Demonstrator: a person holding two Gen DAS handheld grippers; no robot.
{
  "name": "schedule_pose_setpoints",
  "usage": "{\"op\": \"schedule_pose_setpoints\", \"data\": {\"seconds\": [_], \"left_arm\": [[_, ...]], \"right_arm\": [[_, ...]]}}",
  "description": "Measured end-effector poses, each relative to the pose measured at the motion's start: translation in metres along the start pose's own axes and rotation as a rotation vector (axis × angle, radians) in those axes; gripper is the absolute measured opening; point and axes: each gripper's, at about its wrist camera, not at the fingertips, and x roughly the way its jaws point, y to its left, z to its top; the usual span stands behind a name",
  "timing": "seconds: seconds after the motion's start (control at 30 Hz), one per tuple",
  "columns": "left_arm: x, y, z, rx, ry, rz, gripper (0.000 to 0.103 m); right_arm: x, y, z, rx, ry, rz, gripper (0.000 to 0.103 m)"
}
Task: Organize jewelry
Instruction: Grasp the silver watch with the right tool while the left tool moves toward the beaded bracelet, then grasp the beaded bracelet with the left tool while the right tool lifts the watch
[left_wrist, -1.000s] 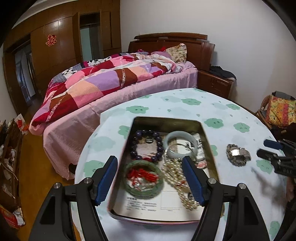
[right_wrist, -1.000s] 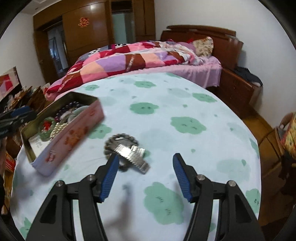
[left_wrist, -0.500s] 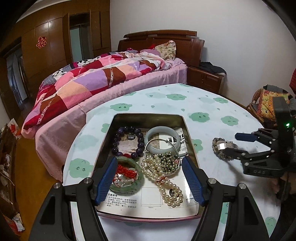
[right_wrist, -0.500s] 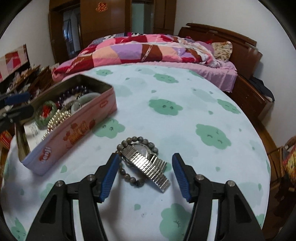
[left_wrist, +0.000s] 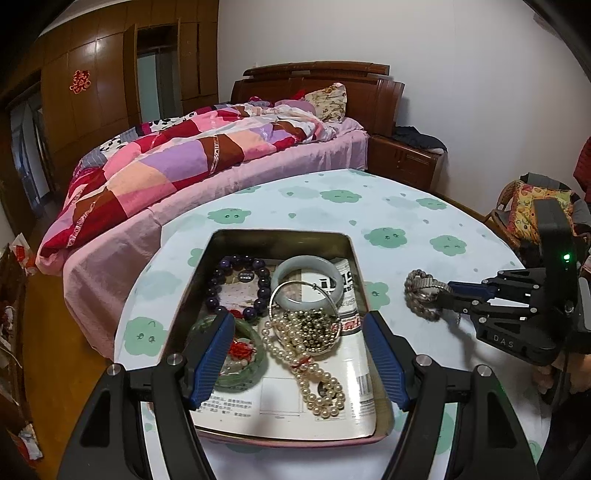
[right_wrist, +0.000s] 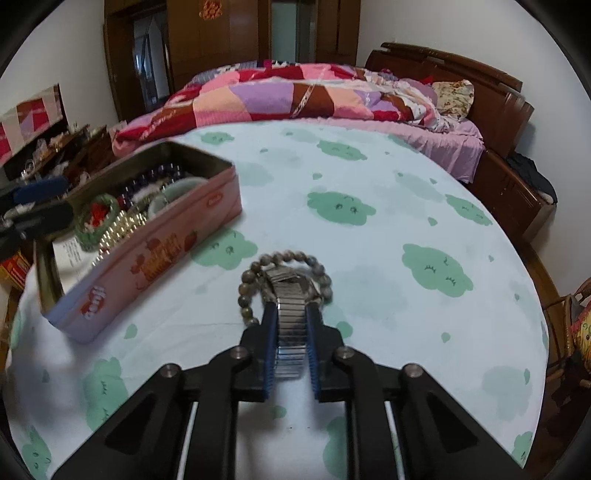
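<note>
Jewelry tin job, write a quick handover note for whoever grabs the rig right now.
Right tongs: have just been closing and are now shut on the metal watch band, which lies on the tablecloth with a grey bead bracelet looped around it.
Left tongs: open, empty, hovering over the tin.
Done: purple bead bracelet, pale bangle, green bangle and pearl strands are in the tin.
Left: lift the watch into the tin; the bead bracelet may snag and come along, otherwise fetch it next.
</note>
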Motion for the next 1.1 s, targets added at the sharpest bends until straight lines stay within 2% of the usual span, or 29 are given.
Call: {"op": "schedule_pose_setpoints", "data": {"seconds": [0.47,0.8,0.97,1.1], "left_arm": [[0.000,-0.035,0.016,0.060,-0.022,-0.046,0.072],[0.024,-0.087,0.025,0.169,0.004,-0.098,0.072],[0.048,-0.119,0.023,0.236,0.050,-0.120,0.072],[0.072,-0.133,0.022,0.252,0.096,-0.128,0.072]], "right_arm": [[-0.055,-0.003,0.006,0.083,-0.200,-0.007,0.017],[-0.064,-0.033,-0.007,0.156,-0.218,-0.071,0.017],[-0.064,-0.051,-0.021,0.205,-0.213,-0.086,0.017],[-0.067,-0.062,-0.030,0.231,-0.219,-0.090,0.017]]}}
